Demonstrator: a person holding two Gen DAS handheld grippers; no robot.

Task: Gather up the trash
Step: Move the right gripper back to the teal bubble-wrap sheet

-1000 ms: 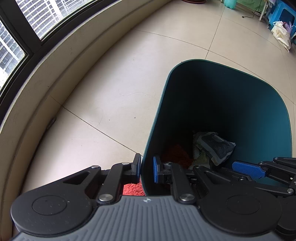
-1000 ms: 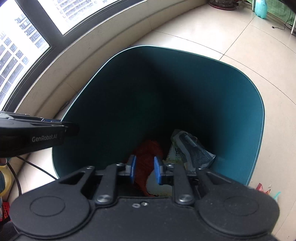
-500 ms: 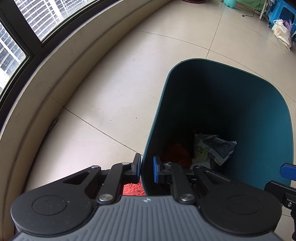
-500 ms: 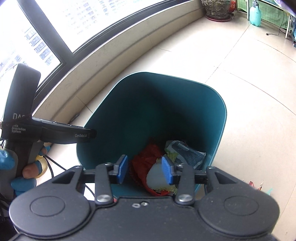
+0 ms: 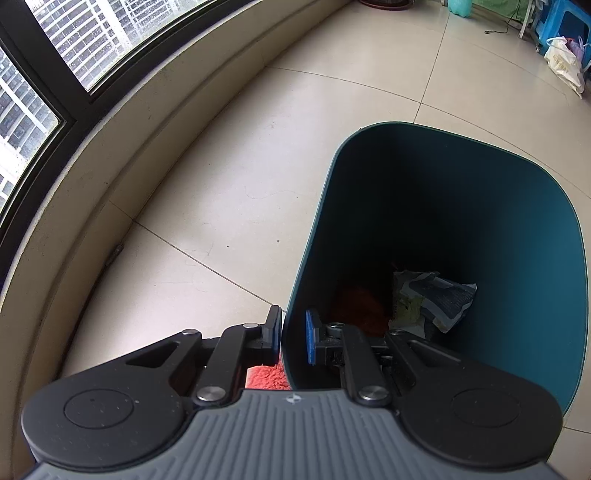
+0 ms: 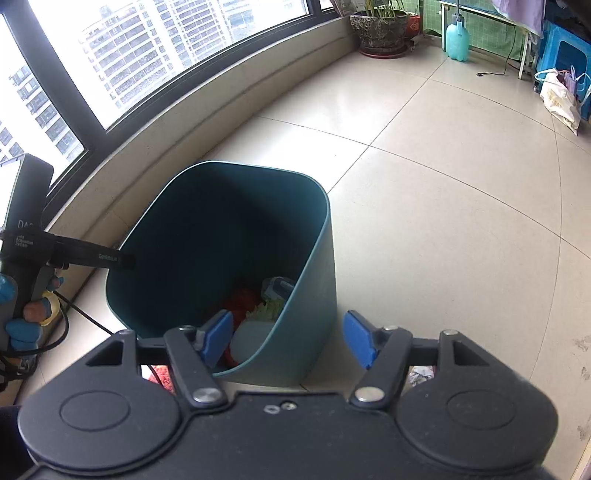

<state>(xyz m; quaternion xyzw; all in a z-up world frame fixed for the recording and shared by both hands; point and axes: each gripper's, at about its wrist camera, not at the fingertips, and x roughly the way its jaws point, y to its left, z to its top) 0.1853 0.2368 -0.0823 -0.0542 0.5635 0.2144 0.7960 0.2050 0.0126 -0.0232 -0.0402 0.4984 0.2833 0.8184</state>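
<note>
A teal trash bin (image 5: 524,236) stands tilted on the tiled floor; it also shows in the right wrist view (image 6: 258,192). Inside lie a grey-blue wrapper (image 5: 436,295), red trash (image 6: 243,301) and a whitish piece (image 6: 255,338). My left gripper (image 5: 293,334) is shut on the bin's near-left rim, one pad on each side of the wall. My right gripper (image 6: 288,341) is open and empty, raised above the bin's near right corner. The left gripper's side (image 6: 88,254) shows at the bin's left rim in the right wrist view.
A curved window ledge (image 5: 122,147) runs along the left. A red fuzzy mat (image 5: 266,376) lies under the bin's near edge. A crumpled white scrap (image 6: 421,374) lies on the floor at right. A plant pot (image 6: 384,33), a bottle (image 6: 456,37) and bags (image 6: 557,96) stand far back.
My right gripper has opened wide, let go of the red and white trash into the bin, and pulled up and back. The left gripper has stayed clamped on the rim.
</note>
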